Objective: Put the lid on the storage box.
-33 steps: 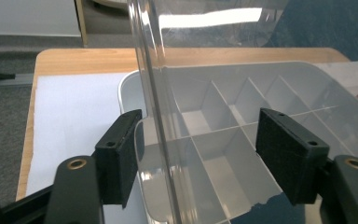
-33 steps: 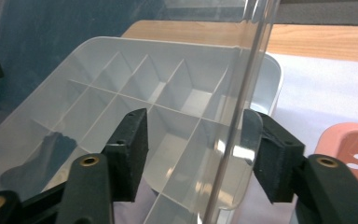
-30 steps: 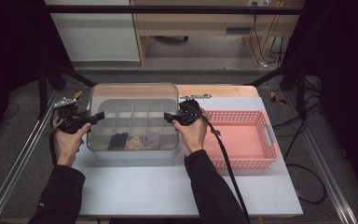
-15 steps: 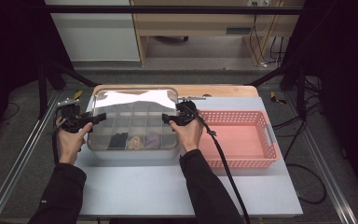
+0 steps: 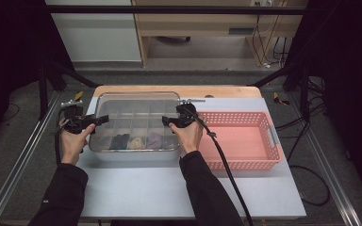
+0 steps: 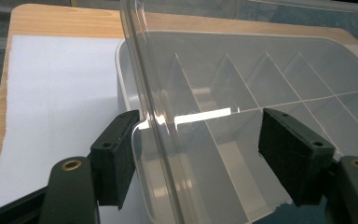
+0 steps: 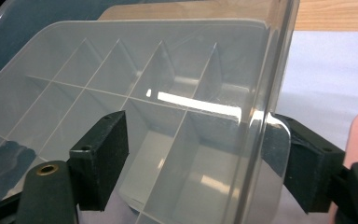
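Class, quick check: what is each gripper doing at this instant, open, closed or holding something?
Left gripper: open, jaws set wide either side of the clear lid edge, not clamped.
Right gripper: open, jaws astride the lid's other edge, not clamped.

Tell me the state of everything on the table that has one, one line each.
Clear lid: raised, tilted above the box.
Divided box: open, small items in near compartments.
Pink basket: empty.
Left hand-held gripper: open, straddling lid edge.
Right hand-held gripper: open, straddling lid edge.
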Available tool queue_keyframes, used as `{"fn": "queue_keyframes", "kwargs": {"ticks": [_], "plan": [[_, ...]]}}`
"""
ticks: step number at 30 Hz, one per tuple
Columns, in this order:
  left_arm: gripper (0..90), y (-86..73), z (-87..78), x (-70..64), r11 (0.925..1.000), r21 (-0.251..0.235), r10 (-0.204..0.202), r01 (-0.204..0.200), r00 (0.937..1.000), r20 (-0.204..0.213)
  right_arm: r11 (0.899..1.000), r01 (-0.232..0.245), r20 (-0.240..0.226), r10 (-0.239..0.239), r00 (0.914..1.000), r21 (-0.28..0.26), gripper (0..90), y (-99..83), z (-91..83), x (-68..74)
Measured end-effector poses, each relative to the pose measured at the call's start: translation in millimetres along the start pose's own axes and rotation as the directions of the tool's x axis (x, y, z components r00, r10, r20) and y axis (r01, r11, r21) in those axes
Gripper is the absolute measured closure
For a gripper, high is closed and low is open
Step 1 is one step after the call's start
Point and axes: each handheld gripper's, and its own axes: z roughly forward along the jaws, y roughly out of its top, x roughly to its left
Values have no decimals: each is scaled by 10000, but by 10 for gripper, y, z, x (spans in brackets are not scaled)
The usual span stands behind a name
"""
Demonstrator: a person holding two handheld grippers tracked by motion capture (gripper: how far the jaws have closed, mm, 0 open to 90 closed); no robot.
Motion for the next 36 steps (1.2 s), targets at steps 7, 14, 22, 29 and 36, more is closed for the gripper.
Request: {"fn": "queue_keyframes", "kwargs": {"ticks": [7,14,22,29,36], "plan": [[292,2,5,5,10000,0,13,-13,10000,20,10000,-31,76,32,10000,-89,218,-5,12,15],[292,-13,7,65,9999,53,-96,95,9998,185,9997,50,137,-47,9999,-229,213,-13,30,36],[337,-47,29,79,9986,468,272,-258,9992,-286,9995,-3,236,11,9997,-302,214,-17,44,52],[372,-37,-74,107,9997,201,124,-119,9997,-220,9996,-112,77,114,9999,-270,231,-11,33,27],[410,-86,-24,115,9984,551,122,-107,9996,-264,9990,-393,-53,392,9992,-199,270,-8,-18,-36]]}}
